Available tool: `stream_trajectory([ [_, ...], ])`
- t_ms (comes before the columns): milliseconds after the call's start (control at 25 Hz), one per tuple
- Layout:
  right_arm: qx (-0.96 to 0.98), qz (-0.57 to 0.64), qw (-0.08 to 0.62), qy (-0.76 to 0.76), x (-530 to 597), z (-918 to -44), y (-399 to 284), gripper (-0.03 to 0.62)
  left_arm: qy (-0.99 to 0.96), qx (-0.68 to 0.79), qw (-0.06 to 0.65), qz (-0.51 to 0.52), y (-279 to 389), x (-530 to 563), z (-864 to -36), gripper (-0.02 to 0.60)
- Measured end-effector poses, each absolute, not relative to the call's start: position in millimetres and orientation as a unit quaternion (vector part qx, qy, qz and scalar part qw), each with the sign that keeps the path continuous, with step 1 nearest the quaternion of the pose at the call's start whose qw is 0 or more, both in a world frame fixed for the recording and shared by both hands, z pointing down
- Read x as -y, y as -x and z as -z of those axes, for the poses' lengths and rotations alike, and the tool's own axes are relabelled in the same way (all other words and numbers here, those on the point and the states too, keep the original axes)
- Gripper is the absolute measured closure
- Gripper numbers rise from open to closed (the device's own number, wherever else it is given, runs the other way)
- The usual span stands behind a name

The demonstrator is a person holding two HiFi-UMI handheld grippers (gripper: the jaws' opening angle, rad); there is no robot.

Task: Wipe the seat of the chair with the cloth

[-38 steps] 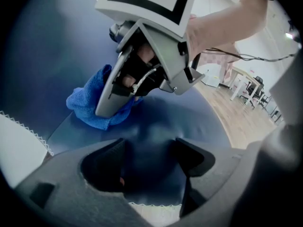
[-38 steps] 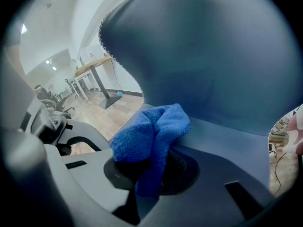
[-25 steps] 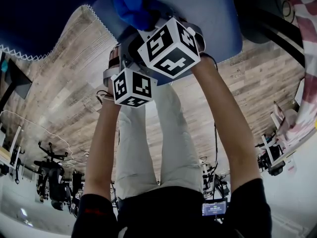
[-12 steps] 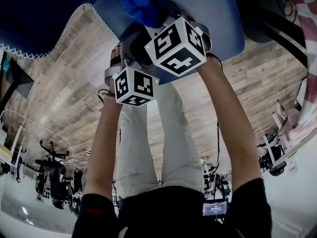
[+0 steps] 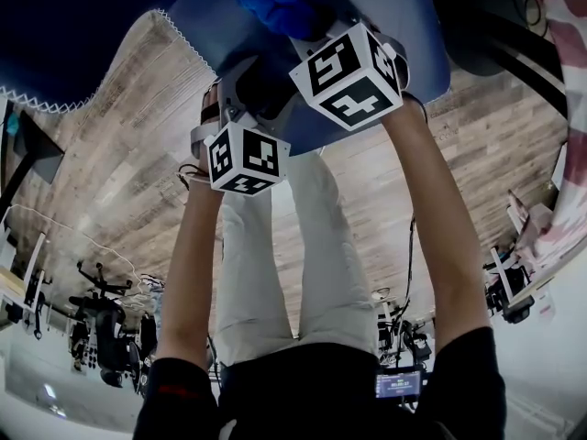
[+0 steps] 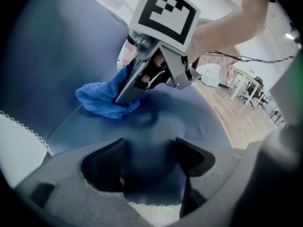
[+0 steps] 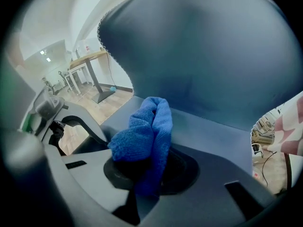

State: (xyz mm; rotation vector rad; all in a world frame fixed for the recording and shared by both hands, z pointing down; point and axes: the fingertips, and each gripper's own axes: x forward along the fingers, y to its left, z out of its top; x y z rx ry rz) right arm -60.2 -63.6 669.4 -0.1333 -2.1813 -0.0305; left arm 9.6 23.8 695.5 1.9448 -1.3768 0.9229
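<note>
The blue chair seat (image 5: 404,26) lies at the top of the head view, below its dark blue backrest (image 5: 73,26). A bunched blue cloth (image 5: 275,3) rests on the seat, and my right gripper (image 5: 295,27) is shut on it. The right gripper view shows the cloth (image 7: 147,131) pinched between the jaws, with the backrest (image 7: 203,46) behind. My left gripper (image 6: 147,162) hovers open over the seat's (image 6: 156,126) front part with nothing between its fingers. From there the cloth (image 6: 106,100) and the right gripper (image 6: 137,82) show pressed on the seat.
Wood-plank floor (image 5: 119,181) surrounds the chair. The person's legs (image 5: 275,264) stand right before the seat's front edge. A black chair (image 5: 495,26) is at the upper right. Office chairs (image 5: 101,328) and desks (image 6: 246,77) stand farther off.
My right gripper has slid the cloth to the right and farther back across the seat. The left gripper has stayed almost still.
</note>
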Motion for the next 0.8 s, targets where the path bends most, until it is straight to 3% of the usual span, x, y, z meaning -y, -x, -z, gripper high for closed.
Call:
stream_trajectory([
  [800, 0.878, 0.003, 0.476, -0.040, 152.8, -669.5, 9.7, 0.534, -0.731, 0.513, 0.290, -0.344, -8.5, -24.6, -696.2, 0.245],
])
